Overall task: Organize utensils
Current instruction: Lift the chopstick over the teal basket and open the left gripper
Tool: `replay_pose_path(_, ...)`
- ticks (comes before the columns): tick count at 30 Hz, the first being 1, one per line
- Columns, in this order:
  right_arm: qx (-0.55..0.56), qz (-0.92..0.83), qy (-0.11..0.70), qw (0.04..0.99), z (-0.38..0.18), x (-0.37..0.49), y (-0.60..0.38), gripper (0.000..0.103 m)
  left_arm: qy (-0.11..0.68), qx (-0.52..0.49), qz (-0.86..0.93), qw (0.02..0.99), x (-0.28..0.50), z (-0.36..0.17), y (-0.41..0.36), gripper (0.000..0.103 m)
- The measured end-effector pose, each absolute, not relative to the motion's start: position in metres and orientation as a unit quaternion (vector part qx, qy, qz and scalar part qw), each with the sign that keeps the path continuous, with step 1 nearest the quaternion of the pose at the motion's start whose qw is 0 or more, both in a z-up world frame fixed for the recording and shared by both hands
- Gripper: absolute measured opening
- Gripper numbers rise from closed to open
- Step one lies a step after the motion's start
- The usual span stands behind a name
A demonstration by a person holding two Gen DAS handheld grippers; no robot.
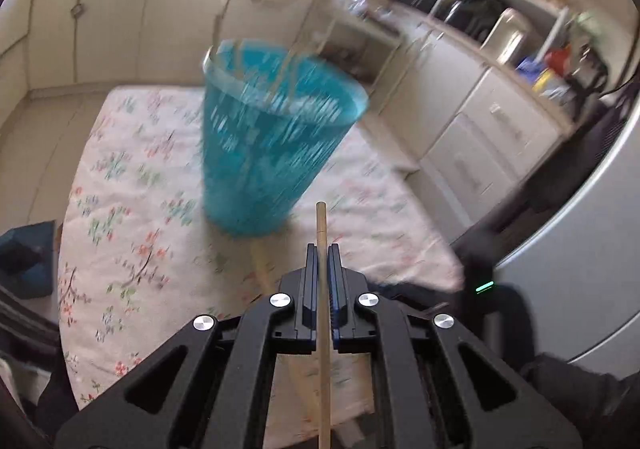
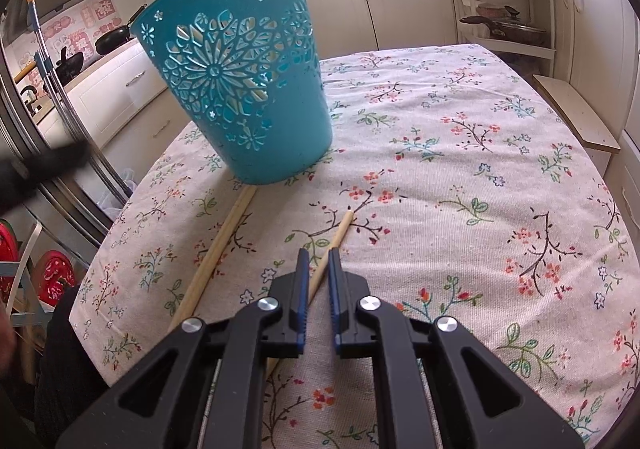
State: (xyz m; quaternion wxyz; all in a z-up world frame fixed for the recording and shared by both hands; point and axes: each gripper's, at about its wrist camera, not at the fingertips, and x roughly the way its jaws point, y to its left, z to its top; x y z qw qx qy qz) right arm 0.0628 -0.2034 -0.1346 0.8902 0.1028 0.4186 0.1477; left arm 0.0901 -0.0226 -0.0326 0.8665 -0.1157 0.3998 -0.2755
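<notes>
Gripping a thin wooden stick at lower centre of the left view, left tongs fully shut on it, long axis running straight up the frame toward the blue basket at centre, just beyond the stick's tip. Straddling a second stick at lower centre of the right view, right tongs nearly shut; actual pinch on it impossible to tell. Lying flat on the flowered cloth, that stick slanting up-right. A third stick lying left, one end at the basket's foot. Basket tilted, upper left.
</notes>
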Motion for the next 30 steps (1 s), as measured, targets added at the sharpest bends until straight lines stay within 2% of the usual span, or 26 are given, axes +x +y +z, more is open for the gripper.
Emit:
replay_pose_path(7, 0.1, 0.147, 0.417, 0.891, -0.134, 0.061, -0.203, 0.01, 0.253, -0.148, -0.26, 0.92, 0.093, 0.068, -0.018, 0.005)
replay_pose_path(14, 0.105, 0.149, 0.418, 0.89, -0.134, 0.061, -0.205, 0.01, 0.112, -0.144, -0.183, 0.966, 0.116, 0.118, -0.023, 0.005)
replay_pose_path(21, 0.109, 0.153, 0.417, 0.889, -0.134, 0.062, -0.207, 0.011, 0.048, -0.144, -0.105, 0.983, 0.149, 0.12, -0.03, 0.005)
replay_pose_path(30, 0.118, 0.158, 0.416, 0.888, -0.135, 0.062, -0.212, 0.011, 0.061, -0.151, -0.067, 0.984, 0.19, 0.079, -0.027, 0.005)
